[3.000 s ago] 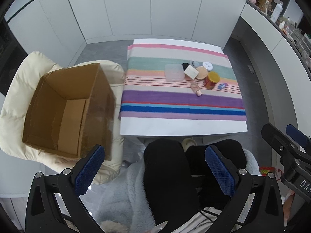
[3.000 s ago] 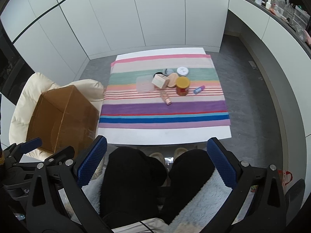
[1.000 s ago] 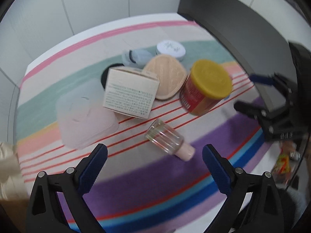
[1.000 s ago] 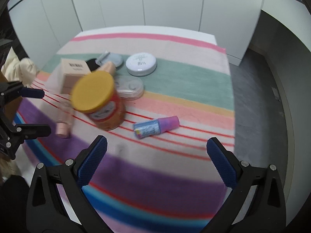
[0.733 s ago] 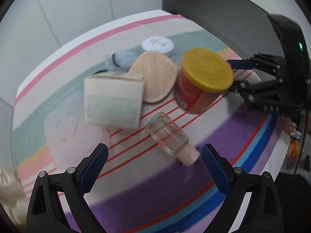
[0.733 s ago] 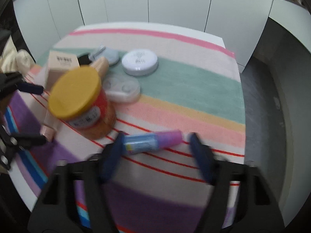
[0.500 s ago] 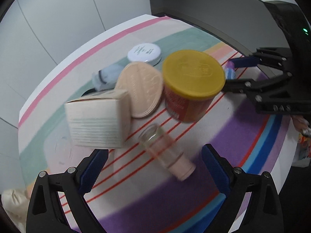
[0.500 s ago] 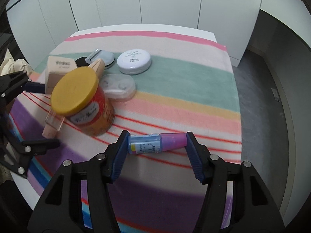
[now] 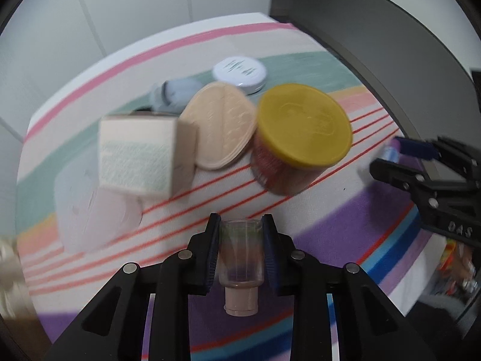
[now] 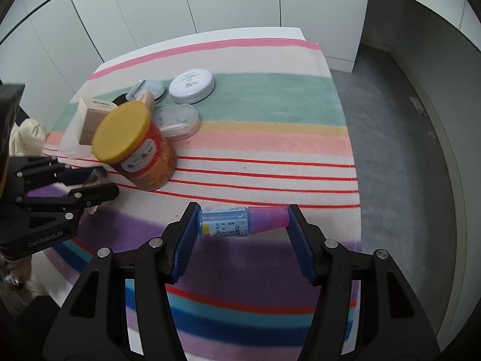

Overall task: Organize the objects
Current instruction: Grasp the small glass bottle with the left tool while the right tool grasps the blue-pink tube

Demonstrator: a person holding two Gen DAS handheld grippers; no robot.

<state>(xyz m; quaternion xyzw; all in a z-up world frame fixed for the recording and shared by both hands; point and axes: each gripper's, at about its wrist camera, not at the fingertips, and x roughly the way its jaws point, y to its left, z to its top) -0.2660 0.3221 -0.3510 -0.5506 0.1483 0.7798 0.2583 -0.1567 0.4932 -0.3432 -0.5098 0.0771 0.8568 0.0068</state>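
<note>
Glass bottle (image 9: 240, 251) between left tongs (image 9: 240, 252)

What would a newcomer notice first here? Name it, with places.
Each gripper has something between its jaws: the left gripper is shut on a small clear glass bottle with a beige cap, and the right gripper grips a blue-and-pink plastic tube end to end. Behind them, on the striped cloth, a red can with a yellow lid stands out among pale cosmetics.

Bottle (image 9: 239, 254): between my left hand-held gripper (image 9: 239, 240) fingers.
Tube (image 10: 242, 222): between my right hand-held gripper (image 10: 242, 225) fingers.
Can (image 10: 135, 147): behind the tube, to its left.
</note>
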